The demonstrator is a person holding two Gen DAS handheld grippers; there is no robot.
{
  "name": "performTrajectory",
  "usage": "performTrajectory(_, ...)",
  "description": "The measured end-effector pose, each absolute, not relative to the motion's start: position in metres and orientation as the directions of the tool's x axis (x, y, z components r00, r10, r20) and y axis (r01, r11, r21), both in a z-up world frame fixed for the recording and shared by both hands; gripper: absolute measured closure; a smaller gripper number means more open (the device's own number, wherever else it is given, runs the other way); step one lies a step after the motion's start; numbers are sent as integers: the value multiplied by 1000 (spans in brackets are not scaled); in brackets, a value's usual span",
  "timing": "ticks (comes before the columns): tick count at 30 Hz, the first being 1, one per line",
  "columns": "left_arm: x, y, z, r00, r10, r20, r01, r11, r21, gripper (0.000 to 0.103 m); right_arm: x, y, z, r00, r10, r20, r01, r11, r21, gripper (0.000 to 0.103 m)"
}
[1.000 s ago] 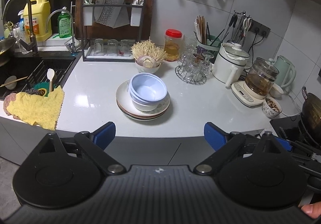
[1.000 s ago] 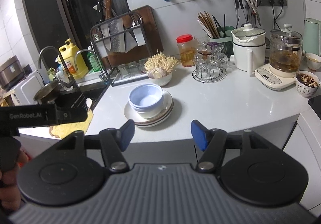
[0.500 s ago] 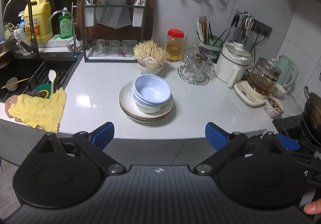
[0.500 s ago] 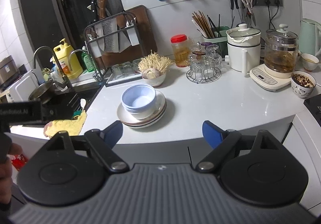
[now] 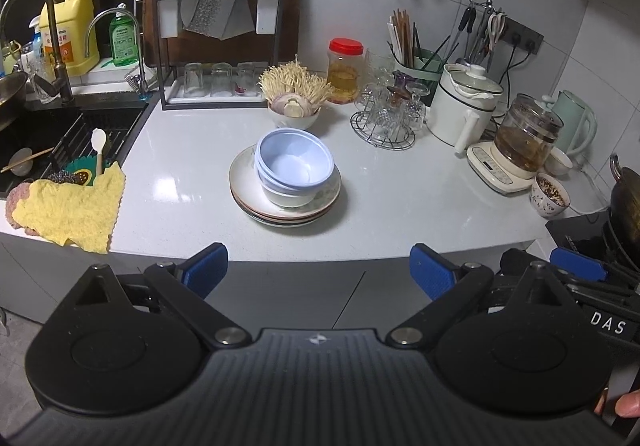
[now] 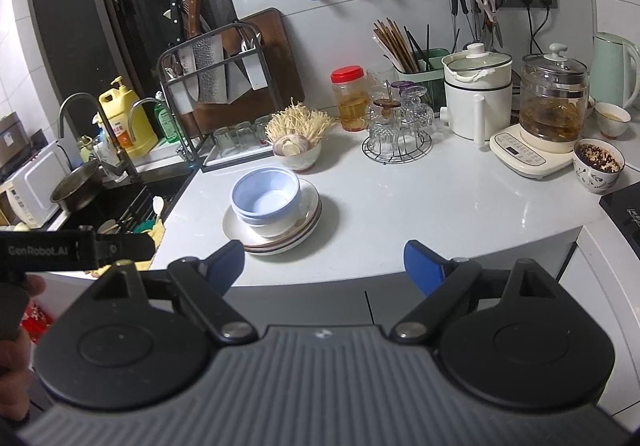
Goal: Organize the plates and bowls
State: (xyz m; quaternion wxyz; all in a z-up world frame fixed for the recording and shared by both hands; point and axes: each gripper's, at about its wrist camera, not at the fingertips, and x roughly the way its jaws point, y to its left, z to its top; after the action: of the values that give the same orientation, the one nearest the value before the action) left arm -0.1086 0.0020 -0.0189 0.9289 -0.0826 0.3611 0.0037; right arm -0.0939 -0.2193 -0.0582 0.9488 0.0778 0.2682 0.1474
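1. stacking appears complete on the counter point(image 5: 400, 202): the bowls point(image 5: 294, 166) sit nested inside one another on top of the plates point(image 5: 256, 202), all in one pile near the middle of the worktop, in front of the bowl of mushrooms point(image 5: 294, 98).
2. that pile fits two stages equally: dishes already gathered into a stack, or a stack waiting to be sorted or moved elsewhere. the pictures do not settle which.
3. left gripper point(image 5: 318, 272): fingers spread wide, nothing between them, held back off the counter edge, well apart from the pile.
4. right gripper point(image 6: 324, 266): likewise spread and empty, short of the counter.
5. materials: upper bowls pale blue, smooth, matte, plastic-looking; lowest bowl white and glossy, likely ceramic. plates are round, shallow, cream-white with darker rims, glazed.
6. counter is white, polished, reflective. gripper pads are blue and ribbed.
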Motion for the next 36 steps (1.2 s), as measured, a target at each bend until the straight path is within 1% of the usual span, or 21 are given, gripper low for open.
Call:
performTrajectory(5, -106, -1, -20, 733, -41, -678, -68, 989, -134, 4, -96, -221, -57, 811, 321, -489, -238, 945, 225, 15)
performTrajectory(21, -109, -6, -19, 741, -37, -670, -72, 988, -134, 4, -98, -221, -59, 800, 339, -495, -248, 938, 240, 15)
performTrajectory(36, -112, -7, -25, 729, -54, -682, -56, 989, -139, 4, -98, -221, -60, 799, 336, -500, -245, 939, 239, 15)
